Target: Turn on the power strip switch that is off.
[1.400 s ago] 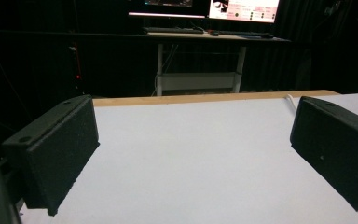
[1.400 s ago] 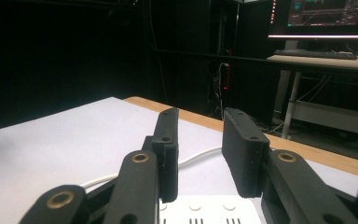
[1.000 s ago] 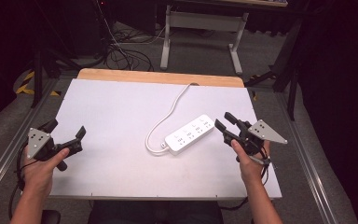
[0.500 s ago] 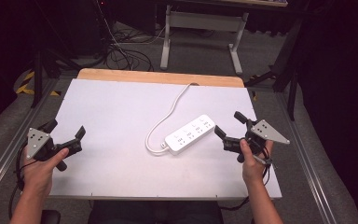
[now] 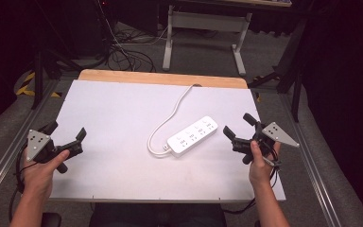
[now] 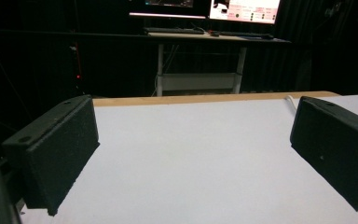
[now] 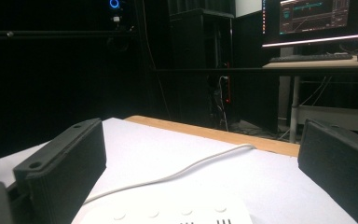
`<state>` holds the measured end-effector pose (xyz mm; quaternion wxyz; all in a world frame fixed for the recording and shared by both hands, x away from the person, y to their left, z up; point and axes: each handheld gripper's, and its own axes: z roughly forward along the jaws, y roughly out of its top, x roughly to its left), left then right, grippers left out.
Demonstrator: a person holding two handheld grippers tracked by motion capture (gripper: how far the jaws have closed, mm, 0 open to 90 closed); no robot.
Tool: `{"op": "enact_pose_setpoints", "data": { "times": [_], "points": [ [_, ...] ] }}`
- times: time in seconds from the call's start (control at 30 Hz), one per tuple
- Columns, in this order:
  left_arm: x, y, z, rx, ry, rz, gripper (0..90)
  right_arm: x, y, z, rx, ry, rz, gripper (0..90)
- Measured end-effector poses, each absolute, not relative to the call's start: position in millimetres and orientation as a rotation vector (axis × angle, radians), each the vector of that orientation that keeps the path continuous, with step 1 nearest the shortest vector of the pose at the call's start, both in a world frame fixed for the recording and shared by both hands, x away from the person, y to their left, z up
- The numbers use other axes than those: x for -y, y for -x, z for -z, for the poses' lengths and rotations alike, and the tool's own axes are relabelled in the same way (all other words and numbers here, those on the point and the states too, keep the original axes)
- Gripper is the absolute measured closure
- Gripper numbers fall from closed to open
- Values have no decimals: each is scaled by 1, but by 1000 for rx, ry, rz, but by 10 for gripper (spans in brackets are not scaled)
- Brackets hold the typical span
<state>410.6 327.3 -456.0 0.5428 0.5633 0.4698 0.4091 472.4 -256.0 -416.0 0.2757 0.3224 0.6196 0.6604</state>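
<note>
Right tongs (image 5: 238,124) just released beside power strip (image 7: 177,210), its cord (image 7: 177,172) visible; left tongs (image 5: 66,132) released.

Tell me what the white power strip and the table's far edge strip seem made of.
White oblong power strip: likely moulded plastic, smooth with a slight sheen; its white cord looks rubbery. Light-brown edge strip along the table's far side: probably wood or wood laminate, matte tan; grain unclear.

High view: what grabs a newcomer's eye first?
The white power strip lies askew at the middle of the white table, its cord curling toward the far wooden edge. The right hand-held gripper, jaws just opened and empty, sits beside the strip's right end; the left hand-held gripper stands open near the left edge.
</note>
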Motion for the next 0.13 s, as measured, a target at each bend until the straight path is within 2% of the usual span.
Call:
{"op": "enact_pose_setpoints", "data": {
  "times": [0.13],
  "points": [
    [-327, -411, 456, -1116, -1339, -973, 14, 256, -474, 418, -1674, -857, -1763, 21]
  ]
}}
